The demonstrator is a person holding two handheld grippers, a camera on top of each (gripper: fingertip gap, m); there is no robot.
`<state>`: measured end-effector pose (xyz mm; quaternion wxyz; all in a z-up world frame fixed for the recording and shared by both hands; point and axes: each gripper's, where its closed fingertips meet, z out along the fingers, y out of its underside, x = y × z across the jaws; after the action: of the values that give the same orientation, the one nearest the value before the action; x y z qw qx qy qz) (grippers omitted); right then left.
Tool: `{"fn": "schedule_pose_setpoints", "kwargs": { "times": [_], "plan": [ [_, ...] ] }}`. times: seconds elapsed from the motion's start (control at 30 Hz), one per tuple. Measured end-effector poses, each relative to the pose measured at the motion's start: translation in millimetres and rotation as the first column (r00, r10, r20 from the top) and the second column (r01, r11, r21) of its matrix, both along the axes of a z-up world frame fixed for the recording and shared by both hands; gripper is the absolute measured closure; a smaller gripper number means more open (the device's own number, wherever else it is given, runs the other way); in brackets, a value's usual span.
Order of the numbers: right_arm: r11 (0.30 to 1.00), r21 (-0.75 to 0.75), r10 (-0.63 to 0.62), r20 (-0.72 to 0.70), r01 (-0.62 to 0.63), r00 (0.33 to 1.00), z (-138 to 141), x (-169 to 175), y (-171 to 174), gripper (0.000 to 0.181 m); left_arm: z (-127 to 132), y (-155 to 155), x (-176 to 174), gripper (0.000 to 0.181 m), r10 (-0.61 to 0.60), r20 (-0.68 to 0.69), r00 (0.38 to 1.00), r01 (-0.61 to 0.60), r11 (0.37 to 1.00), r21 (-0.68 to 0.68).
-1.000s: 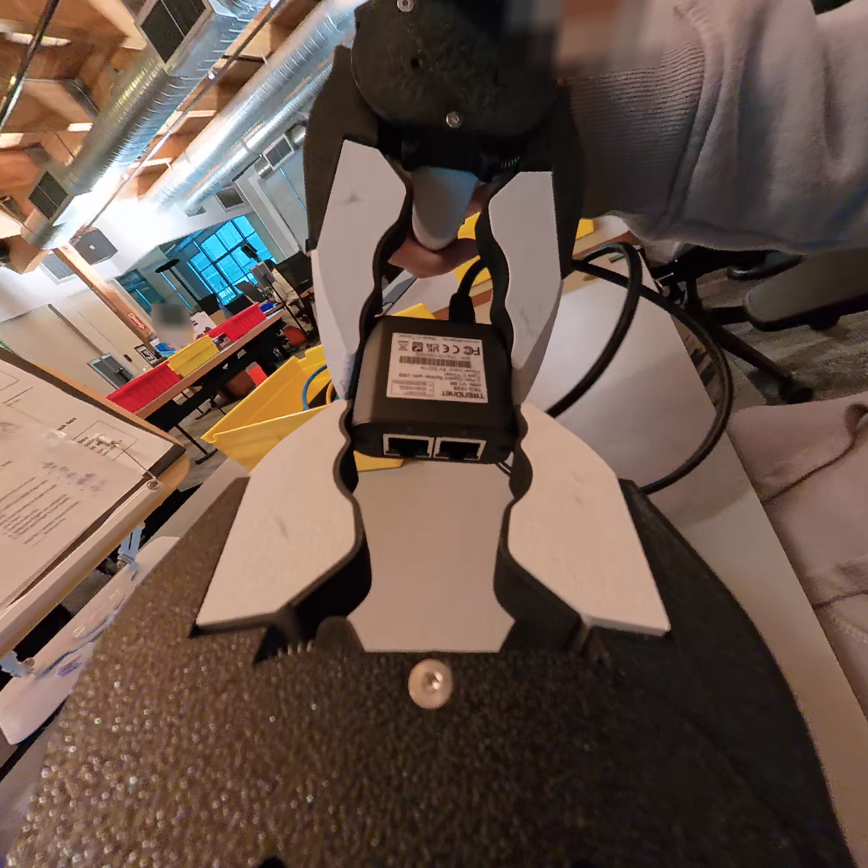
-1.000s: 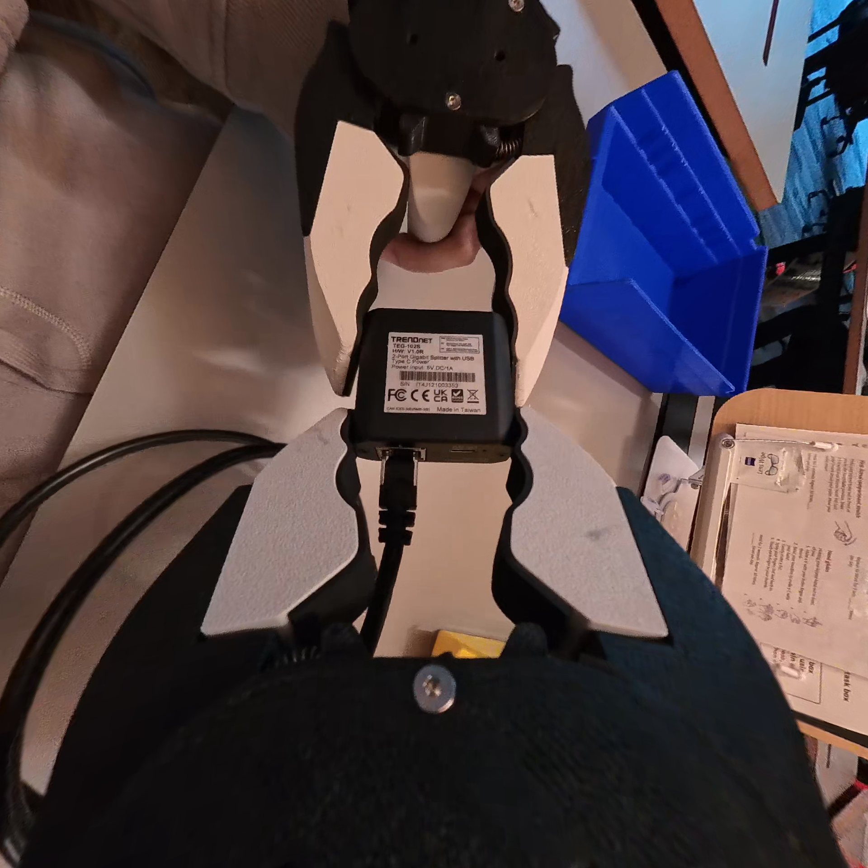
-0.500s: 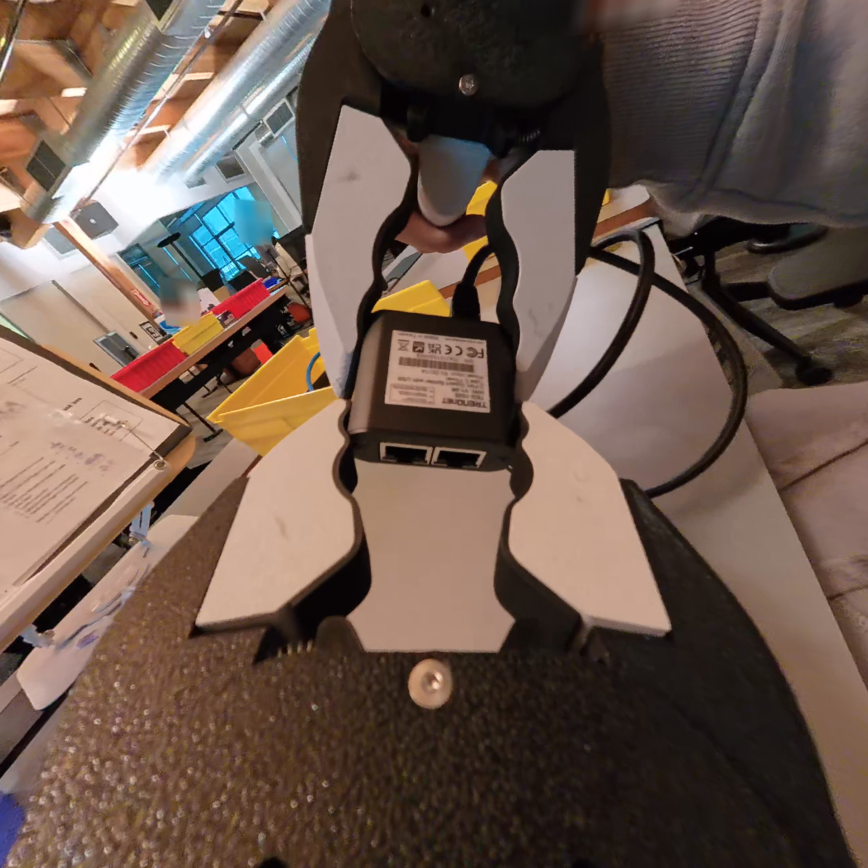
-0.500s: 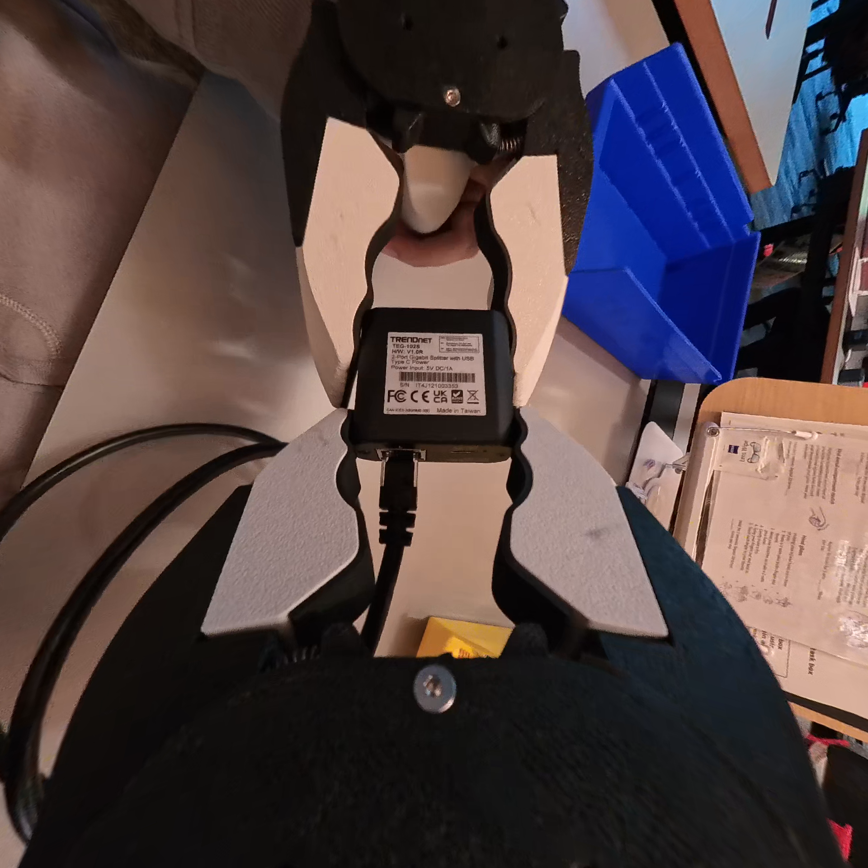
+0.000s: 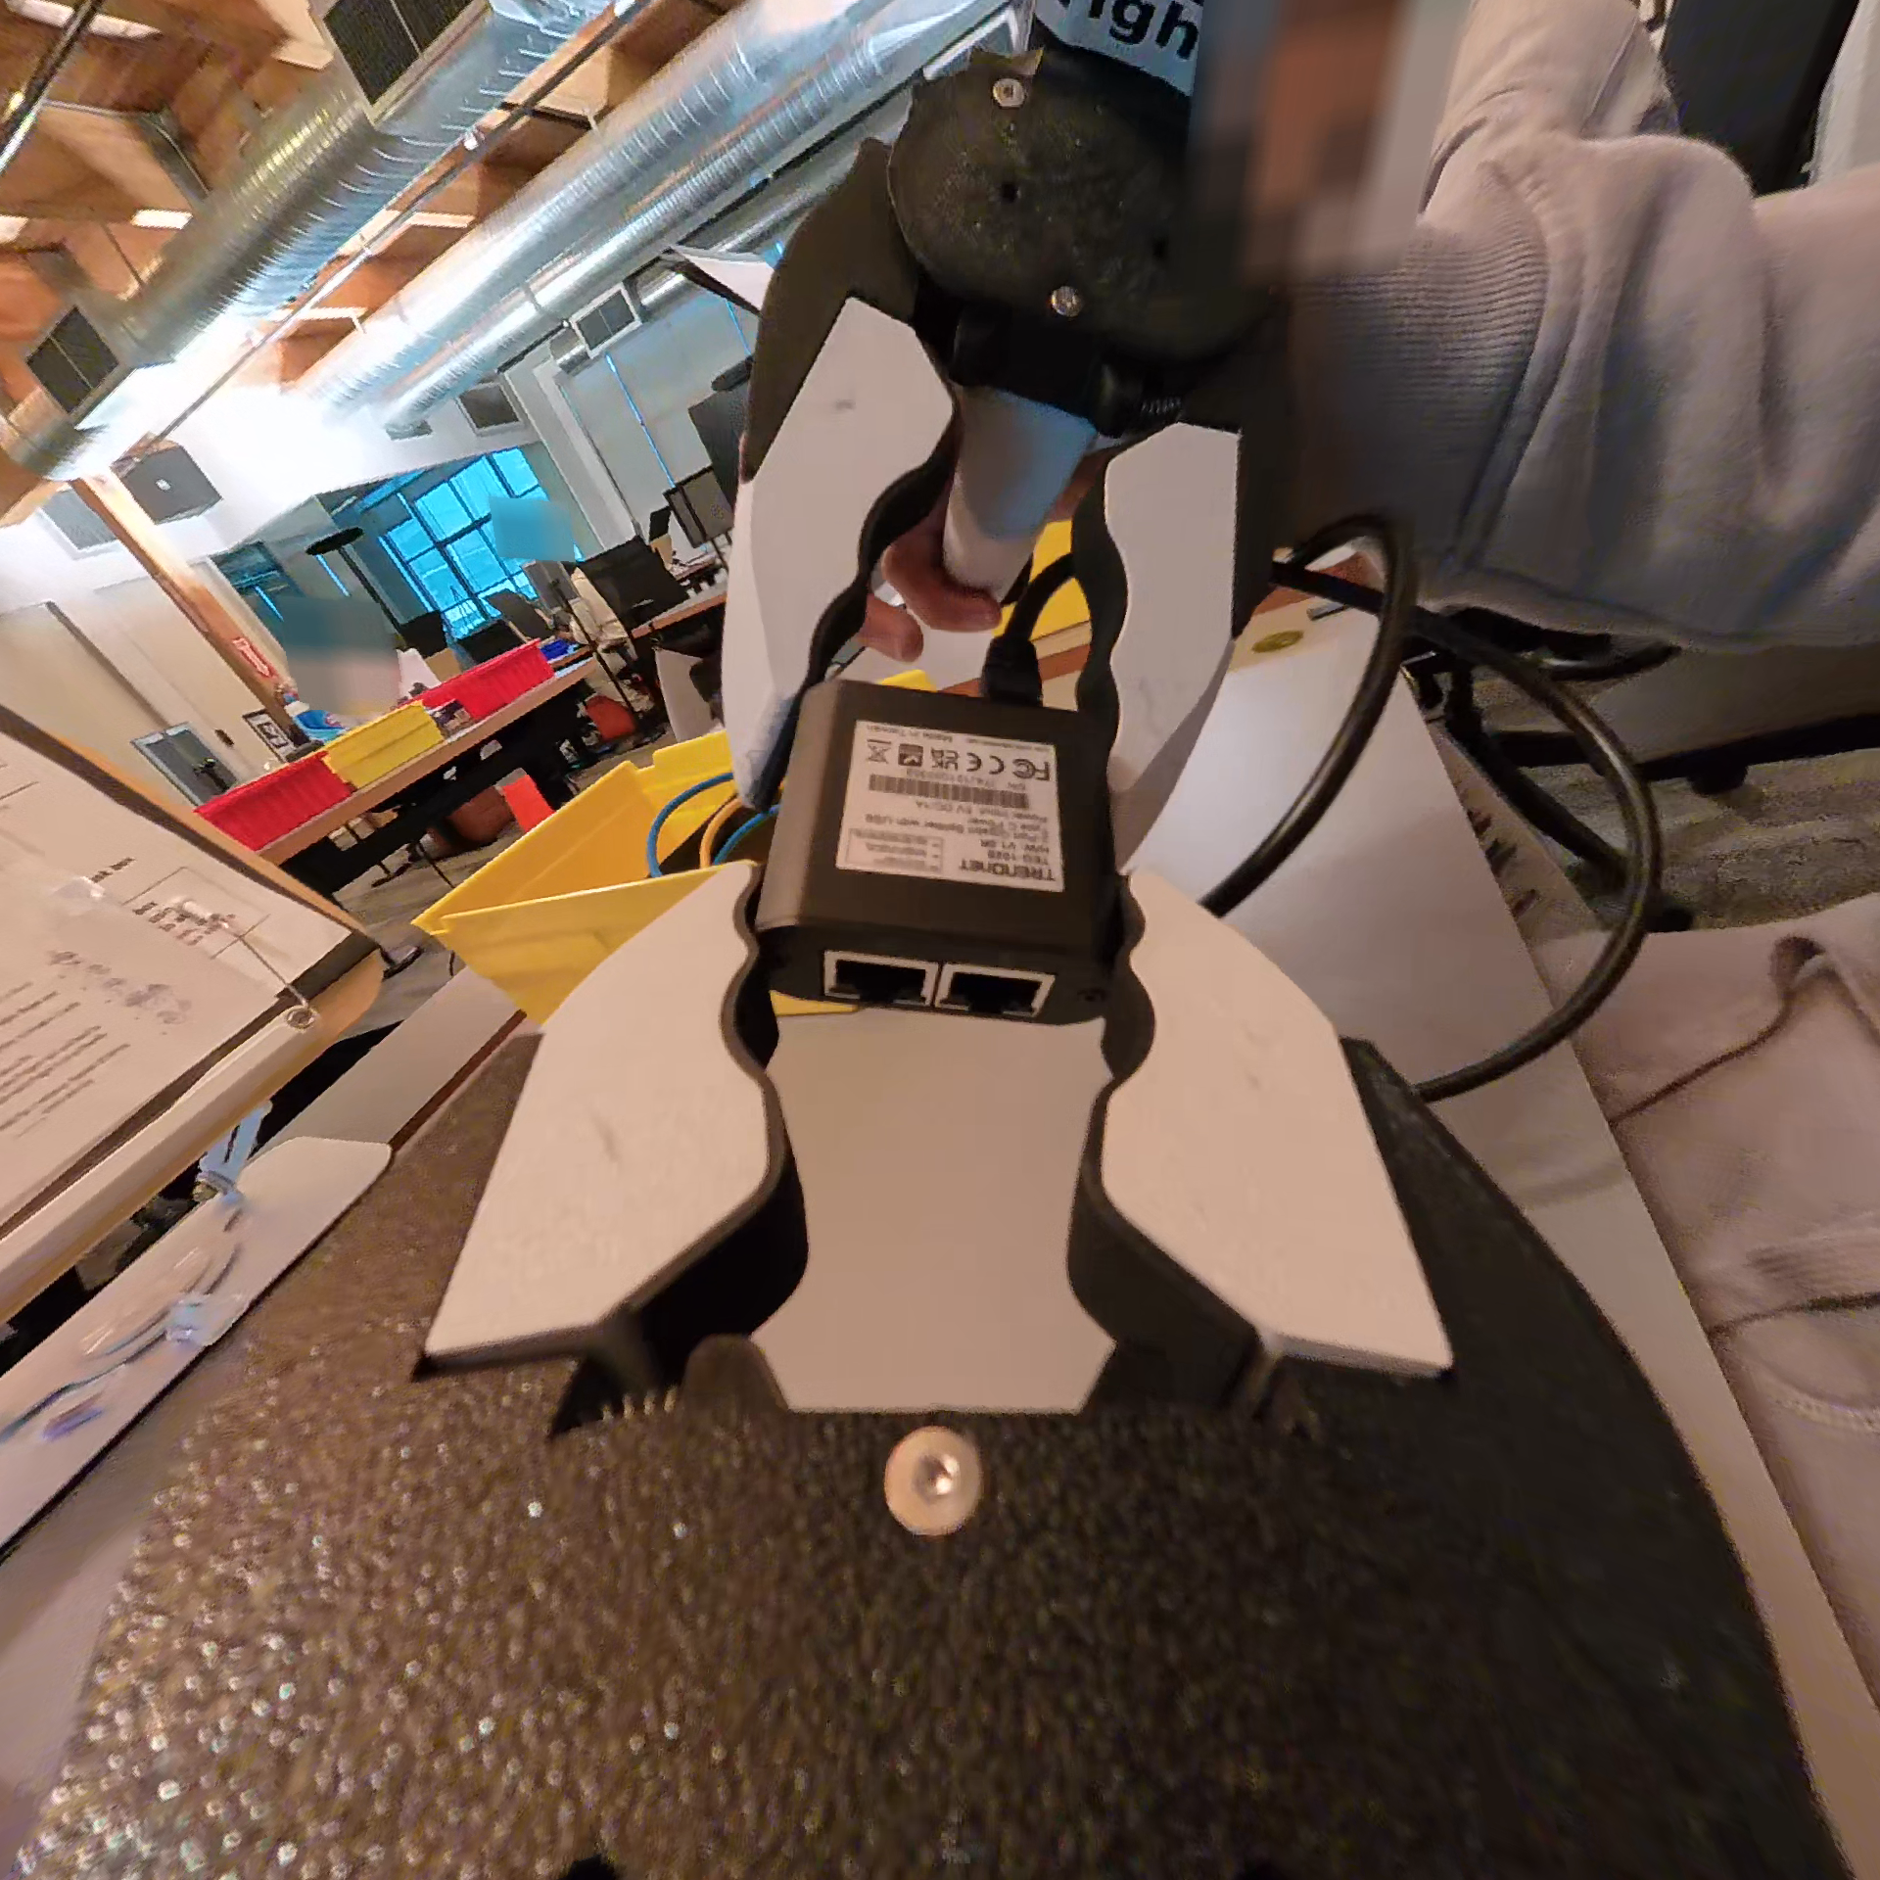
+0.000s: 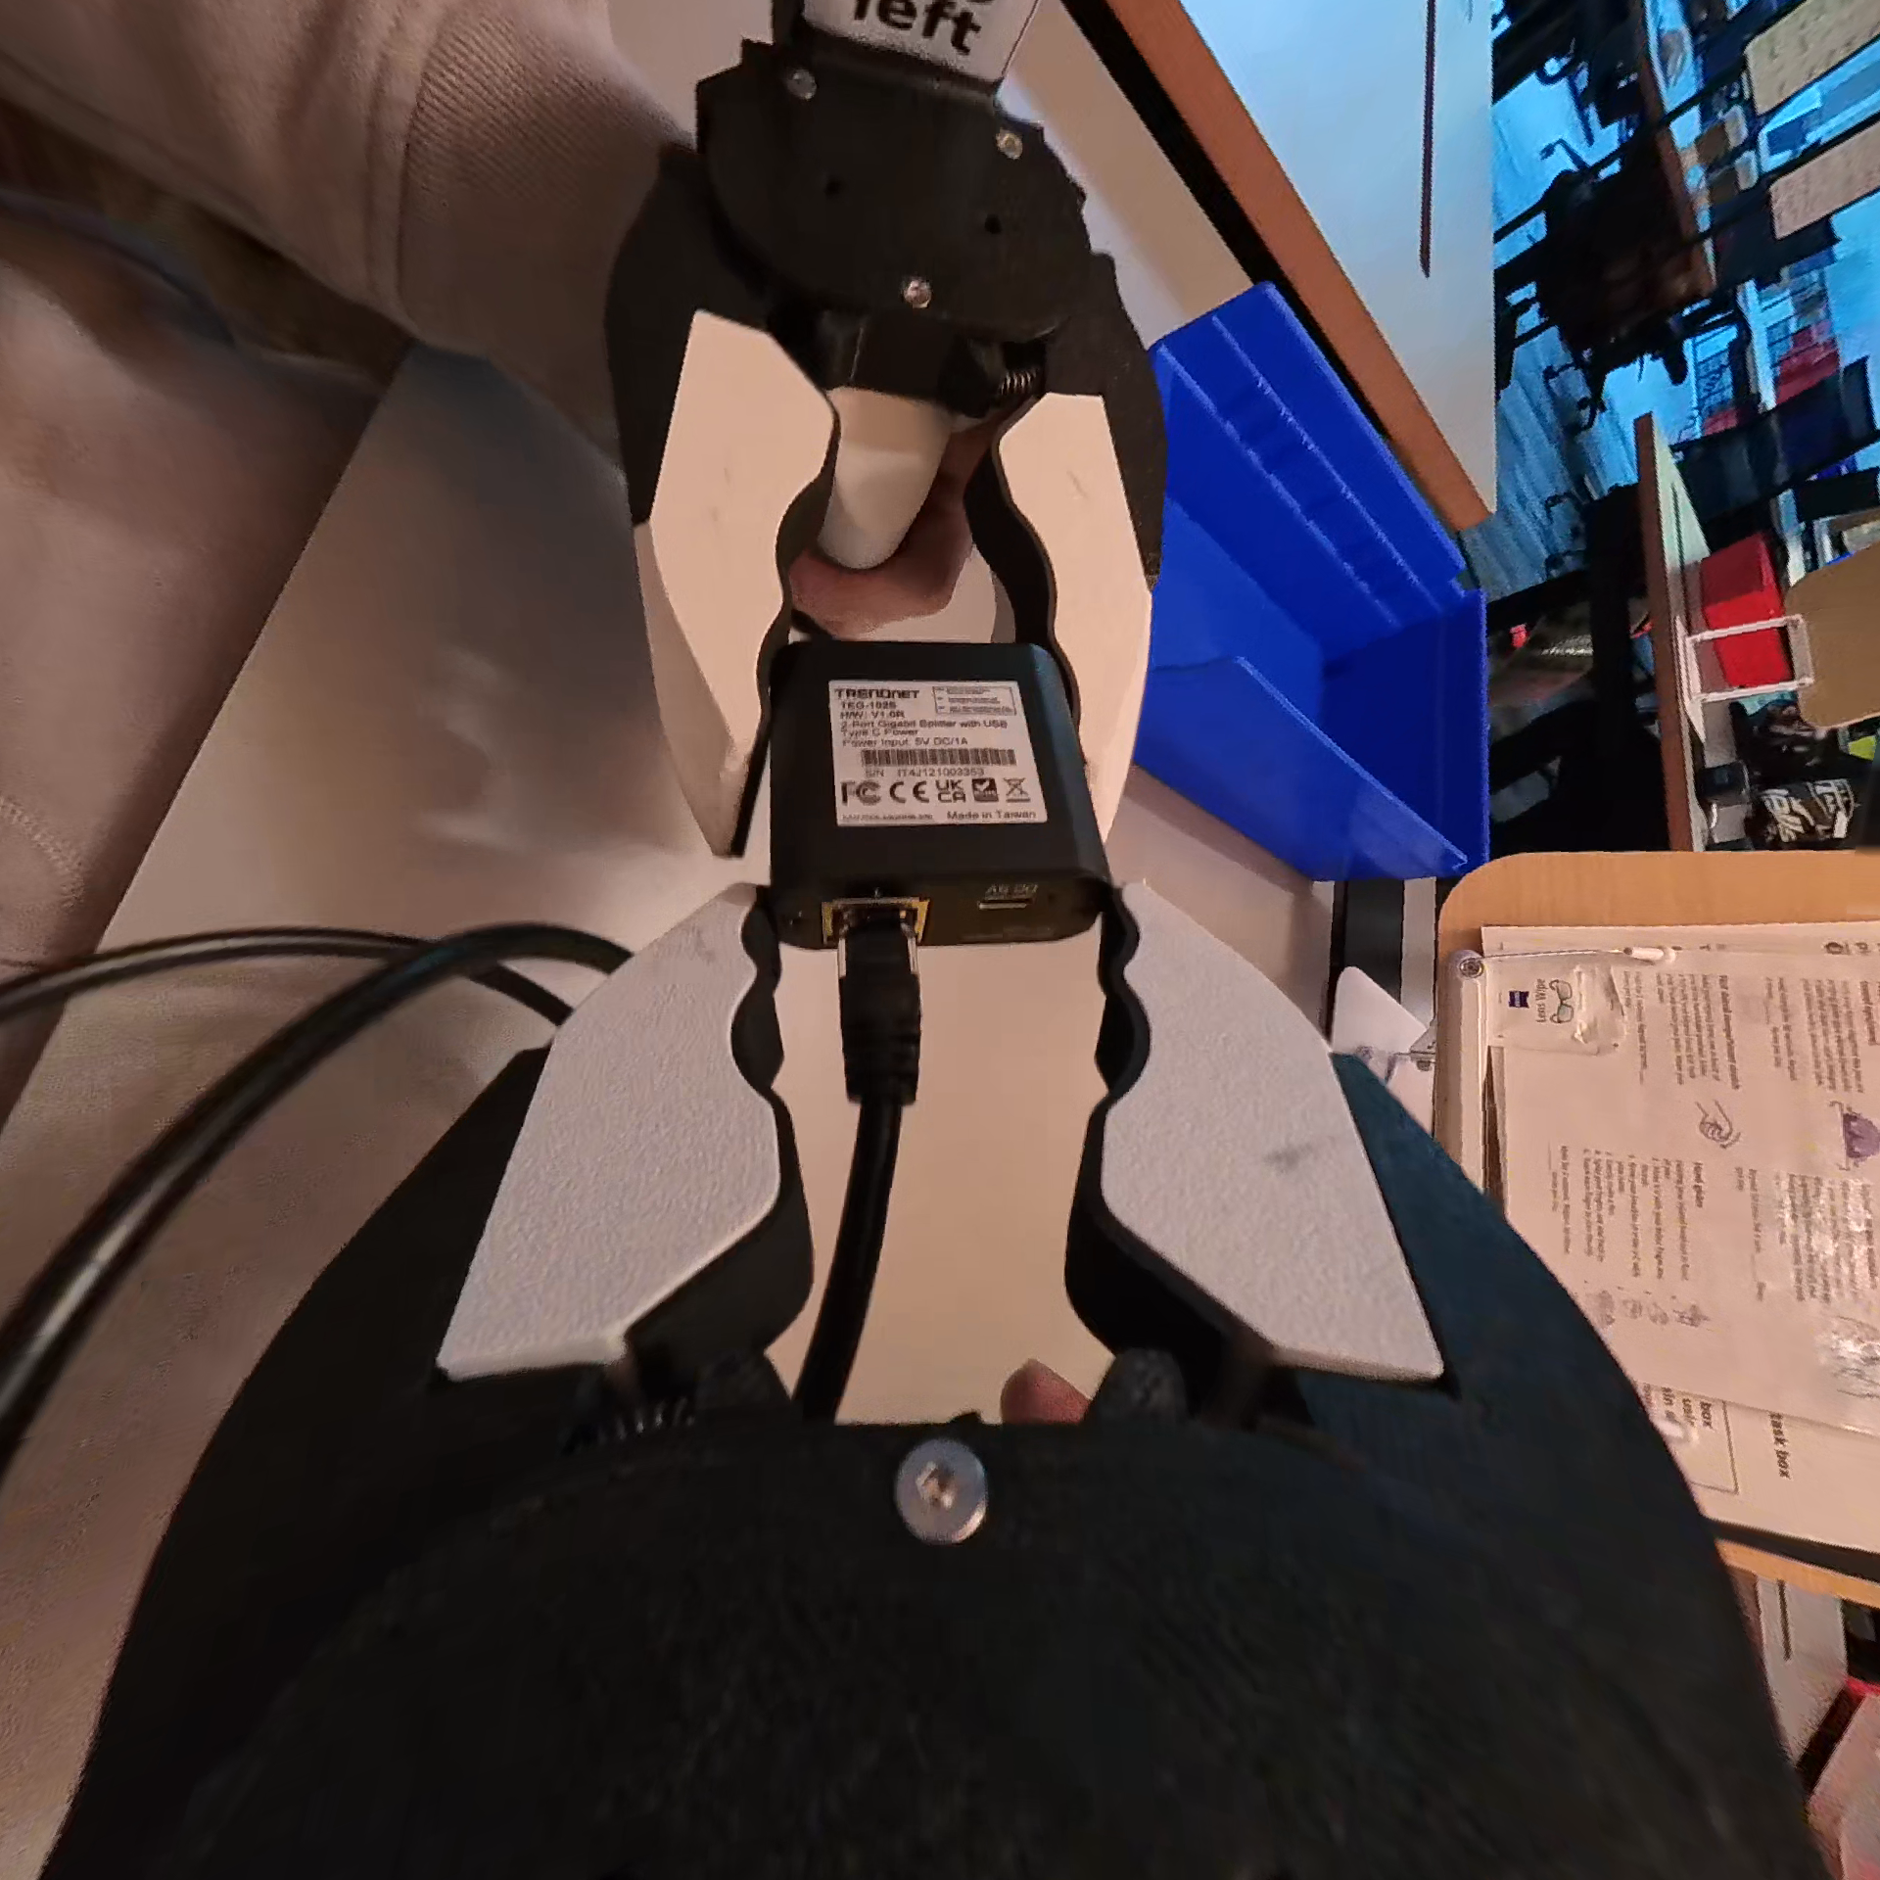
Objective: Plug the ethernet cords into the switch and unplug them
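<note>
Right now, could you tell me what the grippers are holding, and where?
Both the left gripper and the right gripper clamp the black switch by its side walls, at opposite ends.

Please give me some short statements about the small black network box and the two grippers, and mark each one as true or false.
1. Both ports on the switch face toward the left gripper are empty. True.
2. A black ethernet cord is plugged into the switch's opposite face. True.
3. The right gripper holds nothing. False: it is shut on the switch.
4. The blue bin holds the cord. False: the cord loops over the white table.
</note>
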<state>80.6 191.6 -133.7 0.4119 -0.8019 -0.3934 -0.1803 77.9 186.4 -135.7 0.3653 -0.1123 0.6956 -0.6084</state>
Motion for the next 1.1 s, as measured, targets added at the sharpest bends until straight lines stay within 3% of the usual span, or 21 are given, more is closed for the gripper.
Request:
{"fn": "schedule_pose_setpoints", "kwargs": {
  "times": [0.23,0.4,0.47,0.53,0.6,0.63,0.7,0.73,0.77,0.8,0.87,0.97,1.03,1.1],
  "plan": [
    [0.994,-0.096,-0.045,0.048,0.05,0.998,-9,7,-8,0.125,-8,1,3,0.119,0.026,-0.016,1.0,-0.025,0.997,0.074],
    [0.994,-0.085,-0.065,0.033,0.068,0.997,-4,4,-9,0.116,-11,-2,4,0.119,0.032,-0.017,0.999,-0.031,0.995,0.094],
    [0.995,-0.051,-0.089,-0.025,0.087,0.996,0,5,-11,0.114,-9,1,5,0.119,0.039,-0.009,0.999,-0.039,0.997,0.071],
    [0.993,0.02,-0.112,-0.227,0.119,0.967,12,4,-12,0.109,-3,6,4,0.119,0.047,0.008,0.999,-0.047,0.998,0.035],
    [0.968,0.104,-0.143,-0.514,0.227,0.846,30,15,-8,0.105,3,9,3,0.119,0.05,0.032,0.998,-0.05,0.999,0.007],
    [0.956,0.105,-0.136,-0.664,0.272,0.735,37,20,-8,0.103,6,10,2,0.119,0.046,0.042,0.998,-0.046,0.999,0.0],
    [0.954,0.014,-0.113,-0.909,0.299,0.402,45,25,-8,0.104,8,9,0,0.119,0.041,0.059,0.997,-0.041,0.999,0.0],
    [0.97,-0.039,-0.091,-0.973,0.238,0.211,49,20,-9,0.102,8,8,0,0.119,0.042,0.067,0.997,-0.042,0.999,0.007],
    [0.982,-0.066,-0.077,-0.996,0.178,0.053,53,17,-10,0.111,8,7,0,0.119,0.042,0.074,0.996,-0.044,0.999,0.015],
    [0.982,-0.094,-0.085,-0.995,0.163,-0.059,51,20,-9,0.123,7,5,0,0.119,0.041,0.077,0.996,-0.043,0.999,0.026],
    [0.976,-0.168,-0.15,-0.98,0.137,-0.129,36,16,-5,0.121,4,2,0,0.119,0.038,0.083,0.996,-0.042,0.998,0.047],
    [0.965,-0.252,-0.244,-0.964,0.069,-0.104,15,-4,-4,0.116,0,-1,1,0.119,0.032,0.076,0.997,-0.036,0.998,0.061],
    [0.971,-0.234,-0.229,-0.969,0.056,-0.09,15,-12,-4,0.15,-2,-2,1,0.119,0.023,0.072,0.997,-0.028,0.998,0.061],
    [0.973,-0.222,-0.219,-0.974,0.056,-0.062,14,-13,-4,0.157,-3,-2,0,0.119,0.017,0.072,0.997,-0.022,0.997,0.068]
  ]
}}
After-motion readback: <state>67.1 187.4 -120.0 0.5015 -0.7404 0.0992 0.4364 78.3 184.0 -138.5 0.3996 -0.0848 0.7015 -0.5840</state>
